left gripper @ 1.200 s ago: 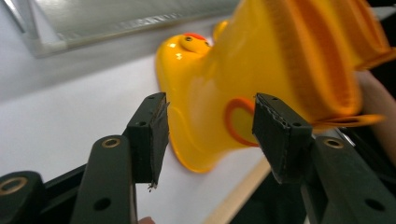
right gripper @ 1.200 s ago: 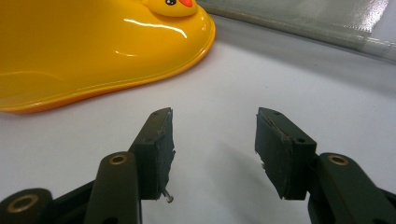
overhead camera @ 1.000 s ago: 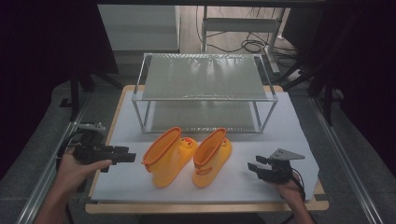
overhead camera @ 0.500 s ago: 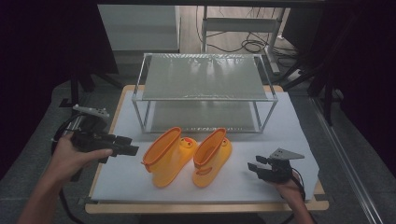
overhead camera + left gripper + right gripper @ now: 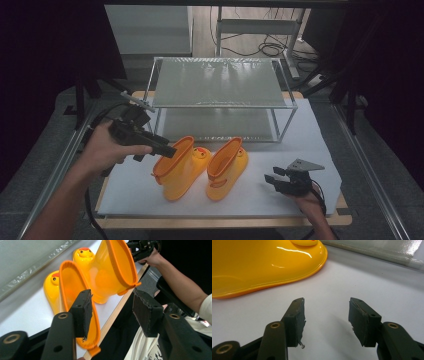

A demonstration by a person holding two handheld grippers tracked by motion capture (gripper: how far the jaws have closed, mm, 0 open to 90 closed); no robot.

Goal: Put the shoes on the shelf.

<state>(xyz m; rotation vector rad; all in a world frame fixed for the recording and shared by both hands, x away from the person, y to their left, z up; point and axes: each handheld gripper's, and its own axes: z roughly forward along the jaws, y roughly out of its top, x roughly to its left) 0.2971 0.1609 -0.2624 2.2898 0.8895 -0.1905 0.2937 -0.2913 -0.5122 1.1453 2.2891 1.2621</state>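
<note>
Left gripper [image 5: 167,149] sits at the cuff of the left glossy yellow rubber duck boot [image 5: 180,167], jaws wide but just been closing, the cuff rim not yet pinched. Boot lies mid-table, toe toward the wire shelf rack [image 5: 220,95]. Right gripper [image 5: 274,181] rests near the table's right front corner, jaws wide, empty, farther off.

Two boots lie side by side on the worktop [image 5: 320,150], near its front edge: left boot [image 5: 179,165], right boot [image 5: 226,167], close together. A two-level shelf rack [image 5: 220,95] stands behind them at the worktop's back. Left claw [image 5: 167,149] sits at the left boot's top rim, jaws astride the rim. Right claw [image 5: 272,180] rests right of the right boot, apart from it.
</note>
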